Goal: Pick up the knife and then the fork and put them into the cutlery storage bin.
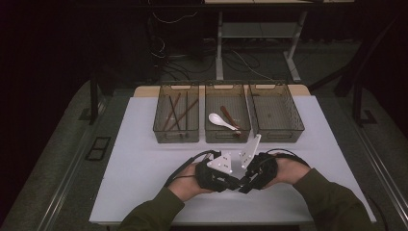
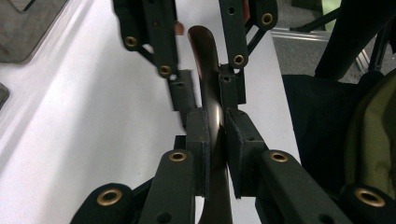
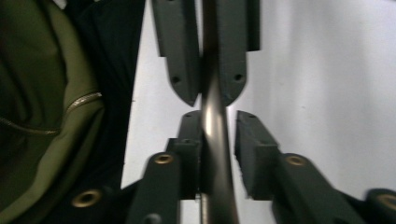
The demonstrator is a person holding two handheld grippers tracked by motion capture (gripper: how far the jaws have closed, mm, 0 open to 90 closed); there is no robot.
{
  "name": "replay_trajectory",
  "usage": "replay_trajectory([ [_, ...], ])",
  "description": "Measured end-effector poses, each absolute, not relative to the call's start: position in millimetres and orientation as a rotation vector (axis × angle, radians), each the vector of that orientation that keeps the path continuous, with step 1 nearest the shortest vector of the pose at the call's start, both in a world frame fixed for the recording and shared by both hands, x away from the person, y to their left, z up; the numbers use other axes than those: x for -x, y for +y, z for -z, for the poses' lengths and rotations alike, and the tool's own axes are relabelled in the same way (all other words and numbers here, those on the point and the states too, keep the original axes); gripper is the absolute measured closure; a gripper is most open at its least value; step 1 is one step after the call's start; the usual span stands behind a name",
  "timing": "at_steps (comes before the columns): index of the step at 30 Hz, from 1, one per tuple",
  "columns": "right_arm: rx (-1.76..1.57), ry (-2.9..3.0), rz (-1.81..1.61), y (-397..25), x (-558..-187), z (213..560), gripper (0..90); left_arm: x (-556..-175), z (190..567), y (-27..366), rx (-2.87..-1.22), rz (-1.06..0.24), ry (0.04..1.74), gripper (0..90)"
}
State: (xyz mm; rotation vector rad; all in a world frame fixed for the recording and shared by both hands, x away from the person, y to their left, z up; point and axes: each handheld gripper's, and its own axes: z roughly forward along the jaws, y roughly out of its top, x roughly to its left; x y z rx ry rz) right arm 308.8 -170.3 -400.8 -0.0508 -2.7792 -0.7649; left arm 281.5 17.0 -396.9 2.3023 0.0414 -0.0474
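Just a white rectangular table (image 1: 144,159) here, with three smoky see-through plastic bins sitting on it: left (image 1: 176,137), middle (image 1: 228,137), right (image 1: 277,134) of that middle one.

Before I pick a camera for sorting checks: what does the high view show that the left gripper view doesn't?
High view alone: three bins at the table's far side, chopsticks in the left one, a white spoon in the middle one.

Left gripper view alone: the left hand-held gripper shut on a dark brown utensil, with the right hand-held gripper open around its far part.

Both: the two grippers meeting over the white table.
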Motion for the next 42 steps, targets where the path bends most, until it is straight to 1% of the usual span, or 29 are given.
replay_trajectory([
  [13,-0.003,-2.806,0.821,-171,-305,401,77.6,-282,401,18,-2.311,0.03,0.025,79.2],
  [17,-0.017,-2.828,0.851,-172,-305,400,77.6,-283,400,19,-2.302,0.029,0.026,77.7],
  [23,-0.045,-2.863,0.864,-175,-306,400,77.7,-282,397,25,-2.27,0.012,0.093,61.1],
  [27,-0.02,-2.863,0.869,-178,-307,400,77.7,-287,391,35,-2.227,-0.03,0.133,50.3],
  [30,-0.005,-2.88,0.876,-184,-309,399,77.6,-286,387,48,-2.178,-0.039,0.216,43.7],
  [37,0.128,-2.904,0.936,-207,-319,390,77.6,-284,384,87,-2.118,-0.11,0.352,37.0],
  [42,0.228,-2.93,0.977,-225,-328,384,77.6,-279,390,110,-2.114,-0.155,0.425,35.6],
])
